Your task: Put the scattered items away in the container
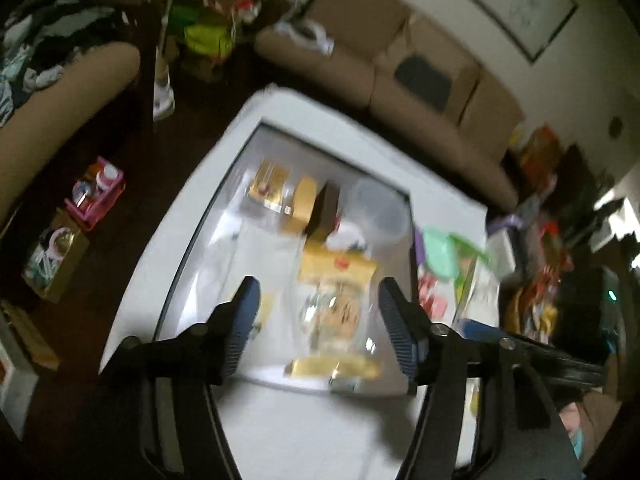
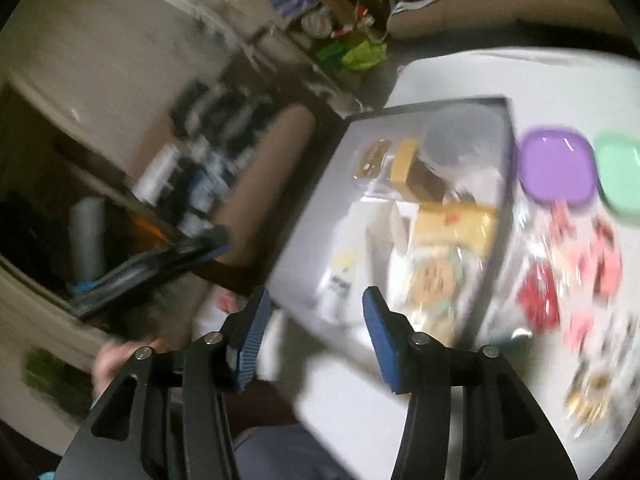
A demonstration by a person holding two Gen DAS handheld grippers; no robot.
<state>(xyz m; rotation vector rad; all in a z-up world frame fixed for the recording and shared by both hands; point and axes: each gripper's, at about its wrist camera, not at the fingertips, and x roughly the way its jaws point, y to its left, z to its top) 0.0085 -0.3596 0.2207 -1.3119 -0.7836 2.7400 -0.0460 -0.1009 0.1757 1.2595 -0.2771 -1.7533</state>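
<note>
A shallow white tray container with a dark rim (image 1: 208,216) (image 2: 508,136) lies on a white table (image 1: 288,432) (image 2: 360,400). It holds gold boxes (image 1: 268,180) (image 2: 404,160), a clear tub (image 1: 376,208) and a clear gold-topped snack bag (image 1: 340,300) (image 2: 440,264). My left gripper (image 1: 318,296) is open and empty above the bag. My right gripper (image 2: 316,308) is open and empty over the tray's near edge. Red and pink wrapped sweets (image 2: 572,276) (image 1: 432,296), a purple lid (image 2: 556,166) and a green lid (image 2: 620,176) (image 1: 440,252) lie outside the tray. Both views are blurred.
A beige sofa (image 1: 400,80) stands behind the table. Small boxes with bottles (image 1: 96,196) sit on the dark floor at left. More small wrapped items (image 2: 596,392) lie at the table's right. Cluttered shelves (image 2: 208,140) stand to the left in the right wrist view.
</note>
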